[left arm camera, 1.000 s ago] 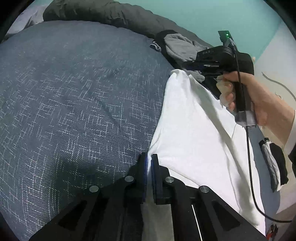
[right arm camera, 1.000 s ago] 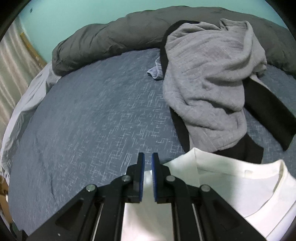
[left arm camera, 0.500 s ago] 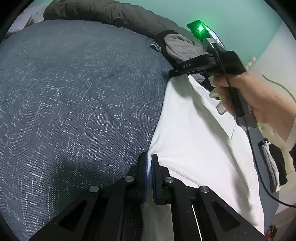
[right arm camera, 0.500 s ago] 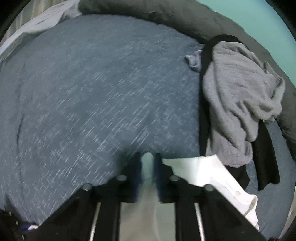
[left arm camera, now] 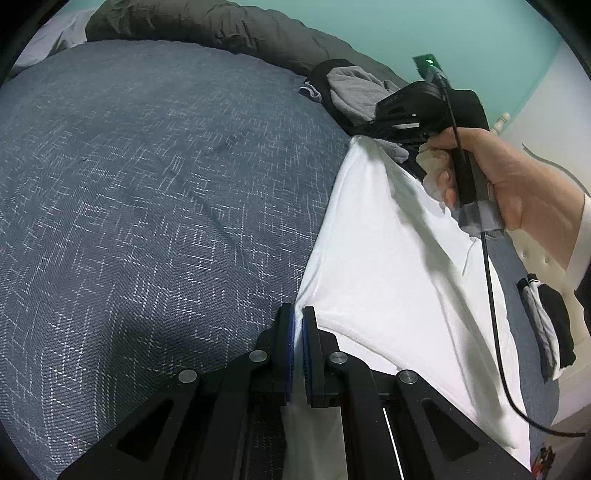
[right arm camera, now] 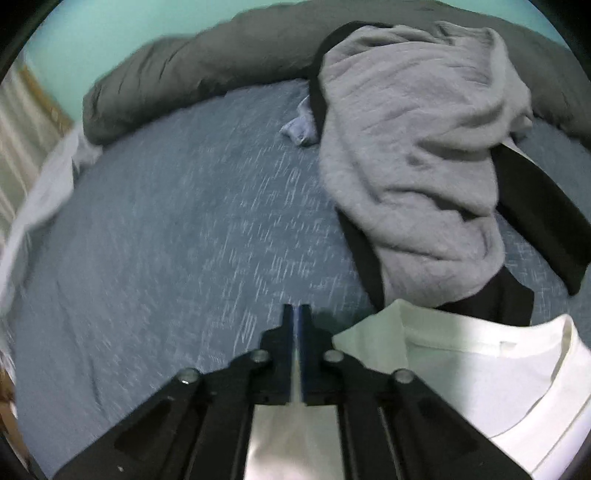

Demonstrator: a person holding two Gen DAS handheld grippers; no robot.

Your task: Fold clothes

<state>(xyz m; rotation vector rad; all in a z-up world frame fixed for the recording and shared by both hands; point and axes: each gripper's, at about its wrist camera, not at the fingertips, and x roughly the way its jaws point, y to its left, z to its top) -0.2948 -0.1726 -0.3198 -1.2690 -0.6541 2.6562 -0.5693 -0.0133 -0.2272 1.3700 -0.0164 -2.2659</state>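
Note:
A white T-shirt (left arm camera: 388, 258) lies stretched along the right side of the blue bedspread (left arm camera: 147, 203). My left gripper (left arm camera: 298, 314) is shut on its near edge. My right gripper (left arm camera: 364, 133), held in a hand, is shut on the far corner of the shirt and lifts it slightly. In the right wrist view the right gripper (right arm camera: 296, 314) is shut with white cloth between the jaws, and the shirt's collar (right arm camera: 517, 347) shows at lower right.
A pile of grey and black clothes (right arm camera: 417, 147) lies just beyond the shirt. A dark grey duvet roll (left arm camera: 221, 26) runs along the bed's far edge against the teal wall. A dark garment (left arm camera: 546, 321) lies at the right.
My right gripper swung up and left with the shirt corner, then came back down to near where it was. My left gripper stayed put, shut on the shirt edge.

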